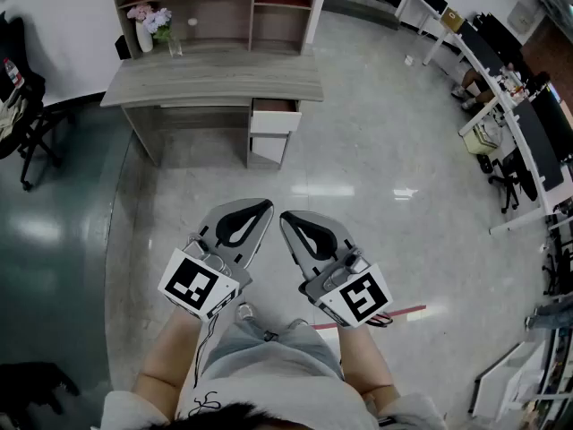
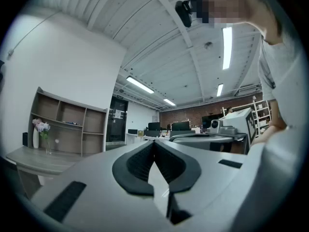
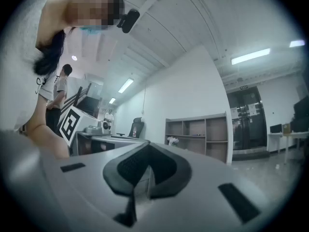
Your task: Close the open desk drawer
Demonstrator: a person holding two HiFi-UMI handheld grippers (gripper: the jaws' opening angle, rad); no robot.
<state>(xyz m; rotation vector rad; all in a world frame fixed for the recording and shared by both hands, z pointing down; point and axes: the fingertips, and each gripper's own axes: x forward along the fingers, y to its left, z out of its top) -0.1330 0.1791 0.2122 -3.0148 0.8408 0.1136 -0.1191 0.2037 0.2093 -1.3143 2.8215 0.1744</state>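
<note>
The grey wood desk (image 1: 215, 79) stands far ahead across the floor, and it also shows low on the left as the desk (image 2: 29, 158) in the left gripper view. Its upper white drawer (image 1: 275, 119) is pulled out, brown inside showing, above a lower white front (image 1: 269, 149). My left gripper (image 1: 268, 206) and right gripper (image 1: 285, 217) are held side by side near my body, well short of the desk. Both are shut with nothing between the jaws. Each gripper view shows the dark pads meeting at the tip: left gripper (image 2: 154, 142), right gripper (image 3: 147, 144).
A shelf unit (image 1: 224, 3) sits on the desk's back with a vase of flowers (image 1: 148, 25) and a glass (image 1: 175, 47). A black office chair (image 1: 27, 124) is at left. White desks and chairs (image 1: 510, 124) line the right. A red floor strip (image 1: 403, 313) lies close by. Another person (image 3: 60, 88) stands behind.
</note>
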